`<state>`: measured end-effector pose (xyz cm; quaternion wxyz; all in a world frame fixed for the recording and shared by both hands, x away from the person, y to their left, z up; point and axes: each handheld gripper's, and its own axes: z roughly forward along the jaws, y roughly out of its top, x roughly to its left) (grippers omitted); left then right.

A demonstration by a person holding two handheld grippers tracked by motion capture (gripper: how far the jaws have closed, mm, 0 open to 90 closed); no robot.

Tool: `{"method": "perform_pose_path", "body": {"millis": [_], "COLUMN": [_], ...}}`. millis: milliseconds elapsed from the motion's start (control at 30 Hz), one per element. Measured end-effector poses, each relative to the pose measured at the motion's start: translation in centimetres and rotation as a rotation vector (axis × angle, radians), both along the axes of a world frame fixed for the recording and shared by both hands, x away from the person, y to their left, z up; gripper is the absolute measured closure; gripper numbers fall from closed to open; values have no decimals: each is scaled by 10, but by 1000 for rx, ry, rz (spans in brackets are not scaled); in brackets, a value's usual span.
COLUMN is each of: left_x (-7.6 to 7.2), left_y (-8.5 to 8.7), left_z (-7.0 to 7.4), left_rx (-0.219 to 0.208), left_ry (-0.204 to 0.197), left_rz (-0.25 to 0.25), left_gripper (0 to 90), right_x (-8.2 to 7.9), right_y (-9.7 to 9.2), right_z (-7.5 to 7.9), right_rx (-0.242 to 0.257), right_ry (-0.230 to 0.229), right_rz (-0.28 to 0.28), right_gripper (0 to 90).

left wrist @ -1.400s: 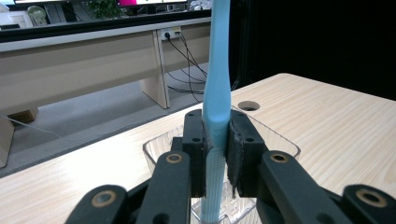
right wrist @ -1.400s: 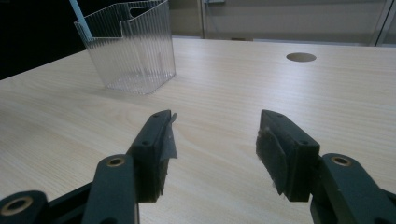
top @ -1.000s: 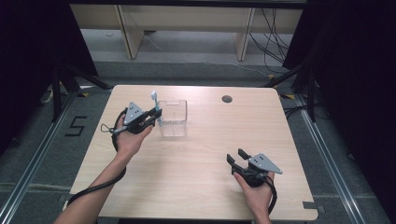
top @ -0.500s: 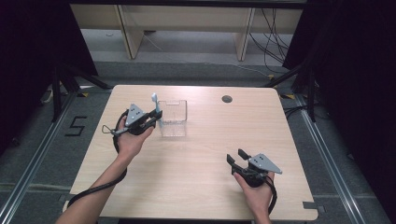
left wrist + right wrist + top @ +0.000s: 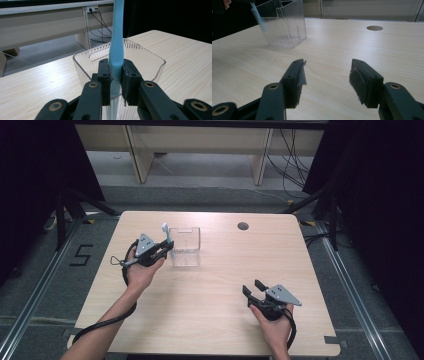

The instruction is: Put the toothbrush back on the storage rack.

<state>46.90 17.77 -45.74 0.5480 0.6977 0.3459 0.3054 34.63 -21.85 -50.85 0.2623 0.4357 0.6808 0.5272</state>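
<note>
My left gripper [image 5: 167, 247] [image 5: 116, 72] is shut on a light blue plastic stick [image 5: 165, 232] [image 5: 117, 37], held upright at the left side of a clear ribbed plastic box [image 5: 185, 247] [image 5: 150, 57]. The stick's lower end [image 5: 258, 15] reaches down along the box's wall; whether it is inside or outside I cannot tell. The box [image 5: 282, 22] stands on the far left part of the wooden table [image 5: 215, 285]. My right gripper [image 5: 252, 287] [image 5: 327, 72] rests low at the near right, open, with nothing between its pads.
A round cable hole [image 5: 243, 226] [image 5: 374, 28] sits near the table's far edge. Black cables trail from both grippers off the near edge. Beyond the table are a pale desk frame and floor cables.
</note>
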Motion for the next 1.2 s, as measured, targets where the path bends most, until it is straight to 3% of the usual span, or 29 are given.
{"method": "perform_pose_path", "body": {"millis": [267, 300, 333, 400, 500, 533, 667, 1200], "left_x": [0, 1, 1, 1, 1, 1, 1, 1], "left_y": [0, 0, 0, 0, 0, 0, 0, 2], "left_z": [-2, -2, -2, -3, -3, -4, -5, -6], "left_rx": [-1, -1, 0, 4, 0, -4, 3, 1], "left_ry": [6, 7, 10, 10, 16, 17, 18, 22], "left_rz": [2, 2, 0, 0, 2, 3, 4, 6], "left_gripper": [780, 780, 780, 779, 779, 779, 778, 759], "right_x": [1, -2, 1, 1, 1, -1, 2, 1], "right_y": [0, 2, 0, 2, 2, 1, 1, 1], "right_z": [-1, 0, -1, -1, -1, 0, -1, -1], "right_rx": [9, 27, 13, 34, 24, 13, 7, 15], "right_ry": [-5, 33, 3, 12, 12, 32, -3, 13], "right_rz": [5, -4, 1, 7, 7, -2, 6, 0], "right_gripper": [454, 454, 454, 454, 454, 454, 453, 452]}}
